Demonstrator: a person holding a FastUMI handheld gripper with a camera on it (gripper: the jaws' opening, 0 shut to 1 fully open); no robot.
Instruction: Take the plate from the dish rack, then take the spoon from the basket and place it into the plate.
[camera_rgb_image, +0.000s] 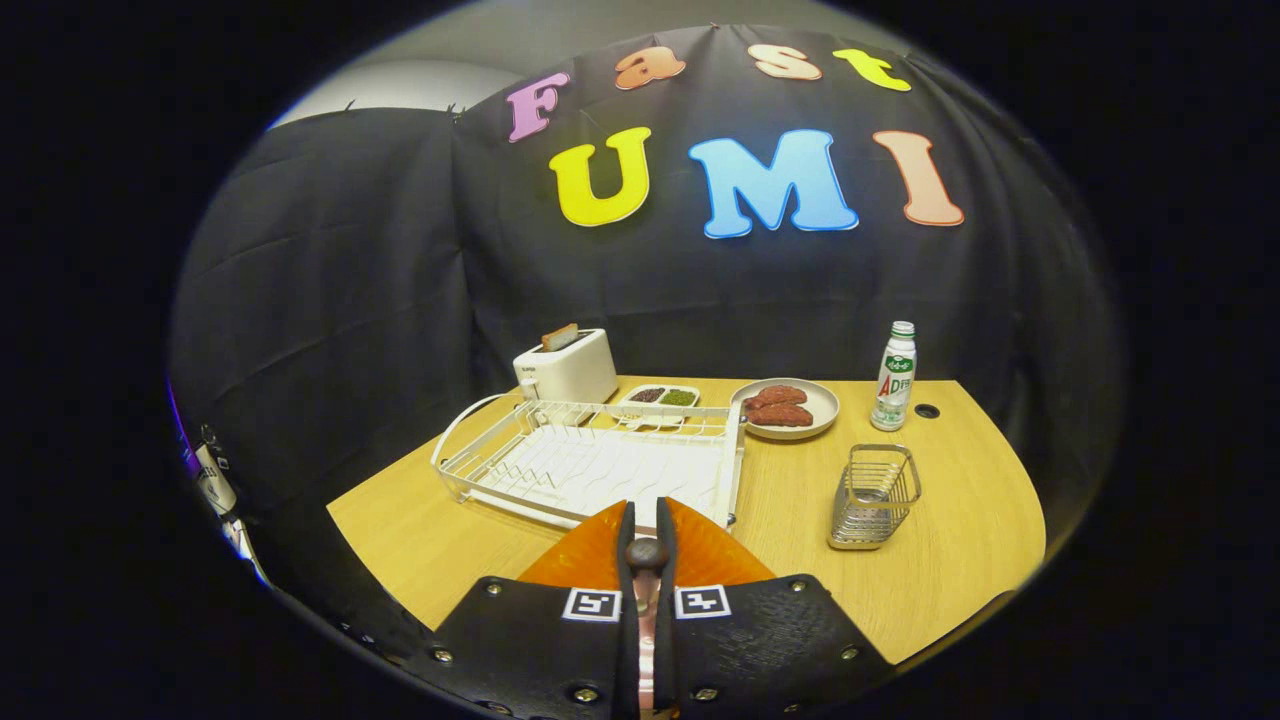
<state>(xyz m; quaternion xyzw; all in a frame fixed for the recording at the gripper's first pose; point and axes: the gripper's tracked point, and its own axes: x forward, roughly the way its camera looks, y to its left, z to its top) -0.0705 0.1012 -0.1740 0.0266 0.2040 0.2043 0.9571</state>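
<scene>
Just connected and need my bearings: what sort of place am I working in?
Likely a mock kitchen counter in a booth: a white wire dish rack, a white toaster holding a slice, and a beige plate of brown meat pieces on a light wooden table. The hand-held gripper is shut on a dark-tipped spoon handle.

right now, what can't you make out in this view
- spoon: gripper view; the closed fingers of the gripper hide all but its dark end and a strip of handle.
- orange plate: lies under the fingers, which cover most of it; whether the spoon touches it can't be told.
- small dish behind the dish rack: contents too small to identify.
</scene>
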